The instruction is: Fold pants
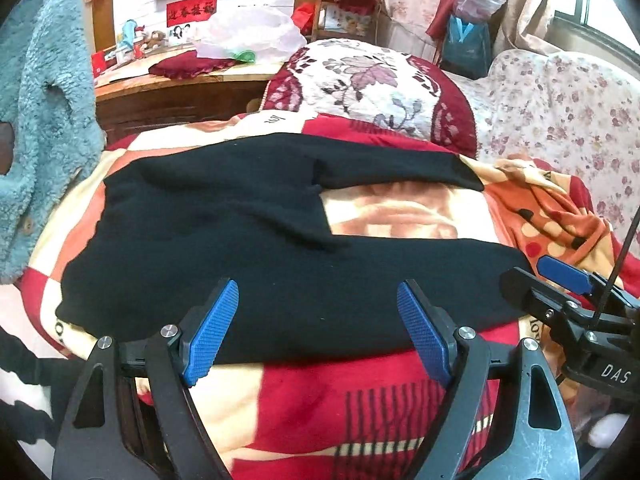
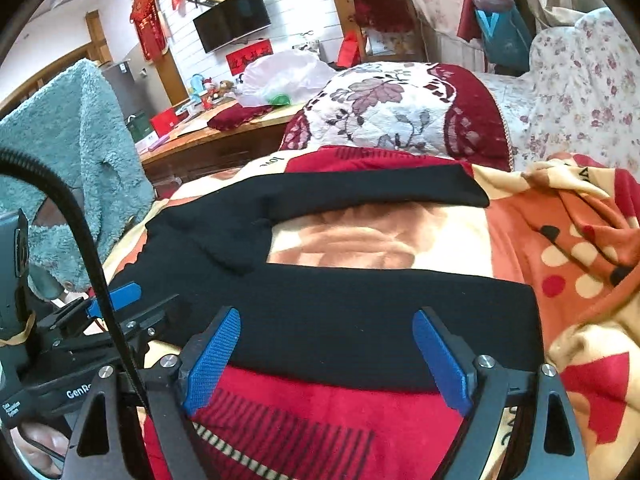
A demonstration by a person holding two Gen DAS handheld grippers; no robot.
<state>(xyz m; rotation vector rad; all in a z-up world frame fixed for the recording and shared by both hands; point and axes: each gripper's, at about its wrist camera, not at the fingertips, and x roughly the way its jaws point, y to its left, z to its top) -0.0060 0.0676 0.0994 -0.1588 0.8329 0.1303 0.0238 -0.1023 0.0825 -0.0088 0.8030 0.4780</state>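
Observation:
Black pants (image 1: 240, 240) lie flat on a red, cream and orange blanket (image 1: 340, 400), waist at the left, two legs spread apart toward the right. They also show in the right wrist view (image 2: 360, 320). My left gripper (image 1: 318, 304) is open and empty, its blue pads over the near leg close to the waist. My right gripper (image 2: 326, 332) is open and empty, over the near leg closer to the cuff. The right gripper shows at the right edge of the left wrist view (image 1: 560, 280); the left gripper shows at the left in the right wrist view (image 2: 116, 300).
A floral red-and-white cushion (image 1: 372, 84) sits behind the pants. A teal fluffy garment (image 1: 44, 120) hangs at the left. A flowered sofa cover (image 1: 560, 120) is at the right. The blanket is bunched up (image 1: 552, 208) beyond the leg cuffs. A wooden table (image 1: 180, 88) with clutter stands behind.

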